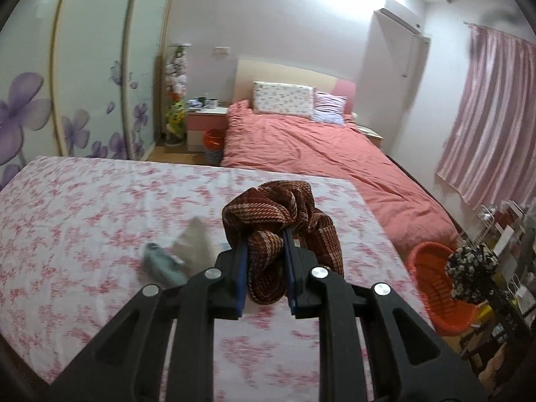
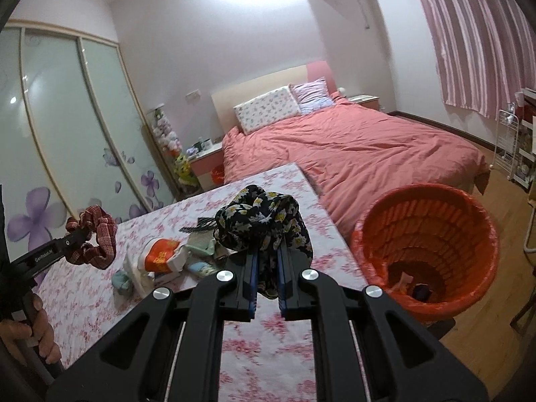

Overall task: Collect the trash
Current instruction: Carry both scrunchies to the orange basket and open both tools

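Note:
My left gripper is shut on a red-brown striped scrunchie and holds it above the floral table; the scrunchie also shows in the right wrist view. My right gripper is shut on a black floral scrunchie, lifted above the table near its right edge; it also shows in the left wrist view. An orange trash basket with a red liner stands on the floor right of the table and holds some scraps. A pile of wrappers and tissue lies on the table.
A bed with a pink cover lies beyond the table. Wardrobe doors stand at left. A small orange bin sits by the nightstand. A white rack stands at right under pink curtains.

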Tool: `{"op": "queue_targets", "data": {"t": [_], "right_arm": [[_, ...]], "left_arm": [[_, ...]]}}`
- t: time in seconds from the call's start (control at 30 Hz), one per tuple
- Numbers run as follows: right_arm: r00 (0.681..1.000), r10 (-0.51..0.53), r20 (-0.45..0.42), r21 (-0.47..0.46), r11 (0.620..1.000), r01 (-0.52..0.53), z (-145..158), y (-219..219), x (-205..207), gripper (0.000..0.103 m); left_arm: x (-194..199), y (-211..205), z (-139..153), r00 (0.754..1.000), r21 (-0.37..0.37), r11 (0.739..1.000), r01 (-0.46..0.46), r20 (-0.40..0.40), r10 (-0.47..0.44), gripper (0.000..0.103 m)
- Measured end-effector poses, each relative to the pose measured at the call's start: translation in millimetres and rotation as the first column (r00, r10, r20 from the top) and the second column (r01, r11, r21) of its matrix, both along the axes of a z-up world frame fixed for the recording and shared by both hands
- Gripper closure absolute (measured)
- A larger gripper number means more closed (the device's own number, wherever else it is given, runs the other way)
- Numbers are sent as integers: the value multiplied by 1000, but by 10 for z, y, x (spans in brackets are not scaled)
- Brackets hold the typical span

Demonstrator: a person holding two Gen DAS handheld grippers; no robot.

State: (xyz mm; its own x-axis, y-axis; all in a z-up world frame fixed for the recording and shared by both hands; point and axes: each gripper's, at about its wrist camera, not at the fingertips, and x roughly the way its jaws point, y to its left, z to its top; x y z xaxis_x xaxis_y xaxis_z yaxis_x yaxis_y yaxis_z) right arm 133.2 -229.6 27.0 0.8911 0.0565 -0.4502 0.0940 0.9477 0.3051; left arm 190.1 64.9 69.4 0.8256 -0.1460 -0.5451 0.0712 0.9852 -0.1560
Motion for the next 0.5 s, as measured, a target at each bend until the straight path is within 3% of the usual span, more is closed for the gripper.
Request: {"op": "queue_targets", "data": {"t": [0.23,0.5], "right_arm": [[997,-81,19,32,996,80,-28,-412,-89,94],[984,-174,25,60,983,172,-90,-826,-100,94]], "left_arm": [[-30,-628,30,993,-9,993,121,6,-121,84],[27,-1409,-63,959,-38,959,282,-11,-283,84]]}}
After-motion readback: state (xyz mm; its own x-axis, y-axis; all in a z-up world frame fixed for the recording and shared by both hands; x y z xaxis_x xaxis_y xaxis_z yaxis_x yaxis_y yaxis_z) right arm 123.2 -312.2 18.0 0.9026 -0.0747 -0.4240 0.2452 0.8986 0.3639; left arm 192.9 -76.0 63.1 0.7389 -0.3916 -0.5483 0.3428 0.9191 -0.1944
